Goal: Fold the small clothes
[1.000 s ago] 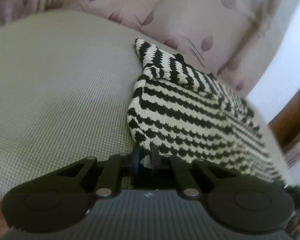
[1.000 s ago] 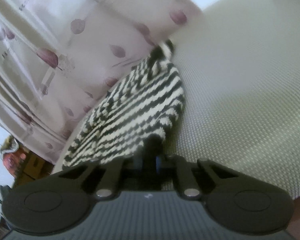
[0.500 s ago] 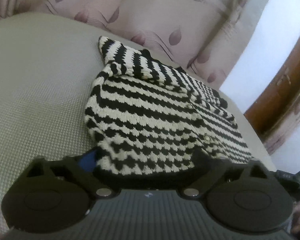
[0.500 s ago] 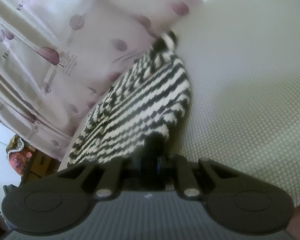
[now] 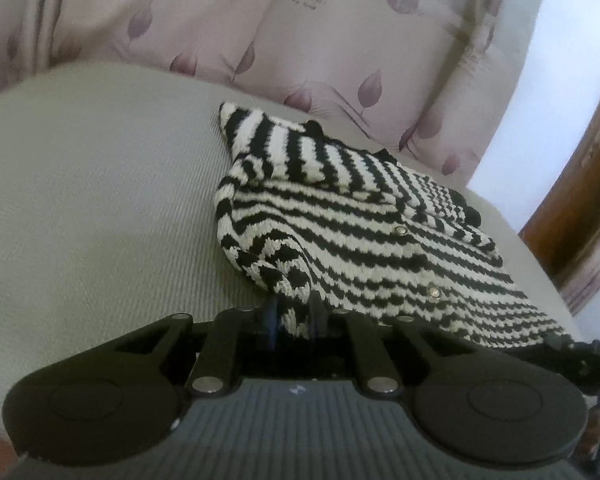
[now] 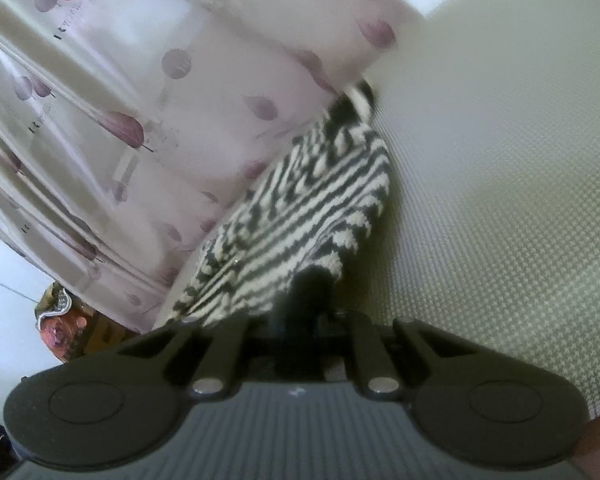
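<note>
The striped knit garment [image 6: 300, 216] is blurred in the right wrist view, its far tip toward 12 o'clock smeared against the curtain [image 6: 140, 100], its near hem hidden behind the right gripper [image 6: 304, 304].

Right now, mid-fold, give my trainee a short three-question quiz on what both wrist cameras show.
1. True or false: the left gripper is open and clear of the striped knit sweater.
2. What does the right gripper hold?
3. The sweater lies on: A) wooden floor B) grey woven cushion C) metal tray.

Key: 1. False, it is shut on the hem. 2. An edge of the same sweater. 3. B.
</note>
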A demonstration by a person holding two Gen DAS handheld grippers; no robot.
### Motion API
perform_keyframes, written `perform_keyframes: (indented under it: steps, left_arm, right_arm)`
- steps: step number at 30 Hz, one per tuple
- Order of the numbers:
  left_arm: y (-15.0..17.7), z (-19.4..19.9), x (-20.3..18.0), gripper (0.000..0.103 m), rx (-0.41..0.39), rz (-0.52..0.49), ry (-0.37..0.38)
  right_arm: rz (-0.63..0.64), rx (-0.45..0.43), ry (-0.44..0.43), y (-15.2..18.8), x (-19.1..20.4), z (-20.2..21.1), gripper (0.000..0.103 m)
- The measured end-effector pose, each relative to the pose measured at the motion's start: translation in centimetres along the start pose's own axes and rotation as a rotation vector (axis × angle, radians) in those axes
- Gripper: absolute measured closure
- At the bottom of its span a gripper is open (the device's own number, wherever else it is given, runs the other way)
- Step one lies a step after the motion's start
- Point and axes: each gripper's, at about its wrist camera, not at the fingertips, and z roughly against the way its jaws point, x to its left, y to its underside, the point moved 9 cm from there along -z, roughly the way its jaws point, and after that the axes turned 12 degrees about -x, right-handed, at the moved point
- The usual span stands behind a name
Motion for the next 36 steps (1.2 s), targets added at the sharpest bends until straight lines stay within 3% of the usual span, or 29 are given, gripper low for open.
perform_keyframes:
  steps: [10,28,36]
  left_arm:
    - [-0.7,0.2,-1.6,0.088,-0.037,-0.126,-0.058]
    - [-1.9,0.0,-2.0,0.088,-0.068,-0.140,-0.072]
    - [-1.3,0.0,-1.5,0.088,-0.061,-0.119,-0.072]
  right_arm:
    - [0.015,-0.043,-0.013,-0.7,1.1,-0.1,0.093]
    - [-0.060,-0.095,-0.090,-2.2,2.4,-0.3,0.093]
    - [-0.086,-0.116,-0.085,-1.8,2.1,0.2,0.093]
